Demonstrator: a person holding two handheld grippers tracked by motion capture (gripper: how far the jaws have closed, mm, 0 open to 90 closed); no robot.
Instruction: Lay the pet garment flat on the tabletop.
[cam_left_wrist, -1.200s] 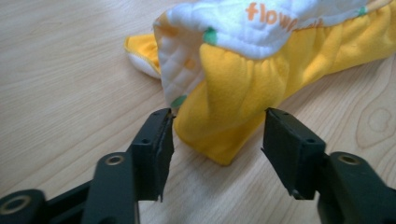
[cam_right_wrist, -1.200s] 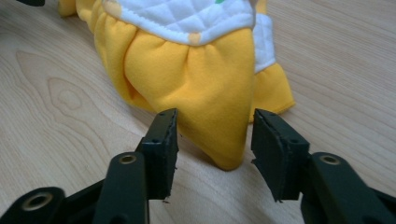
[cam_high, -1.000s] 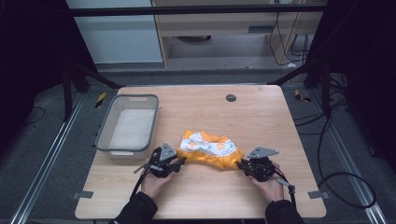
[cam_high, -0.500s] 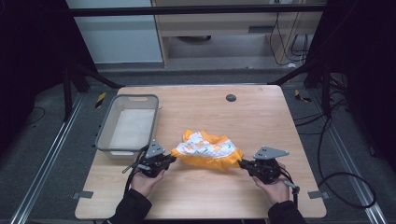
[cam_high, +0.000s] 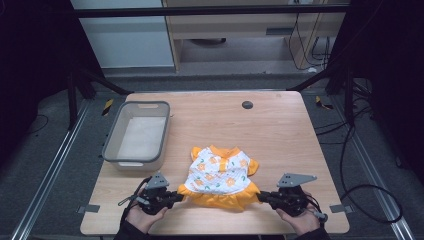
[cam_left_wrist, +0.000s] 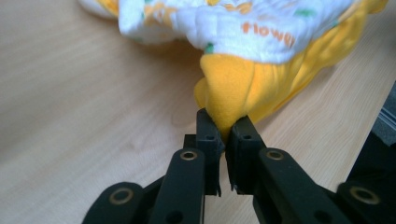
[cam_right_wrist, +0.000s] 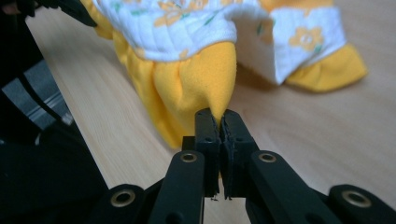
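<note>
Wooden table (cam_high: 280, 125) carries a small dress (cam_high: 220, 175) with orange flowers, spread flat near the front edge, right of a grey tub (cam_high: 137, 135). Left gripper (cam_high: 176, 196) pinches the yellow hem's left corner, its jaws just loosened slightly. Right gripper (cam_high: 261, 196) is clamped on the right corner.

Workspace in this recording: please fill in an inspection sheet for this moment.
Surface: wooden table, a dark round spot near its far edge.
Job's things: small dress, white flowered top, orange hem, spread flat.
Clutter: grey bin at left, nothing seen inside.
Grippers: left hand-held gripper and right hand-held gripper each pinch an orange hem corner; the left's jaws have just been moving.
Cables: loose cable on the floor at right.
Surroundings: dark frame, cabinets behind.
</note>
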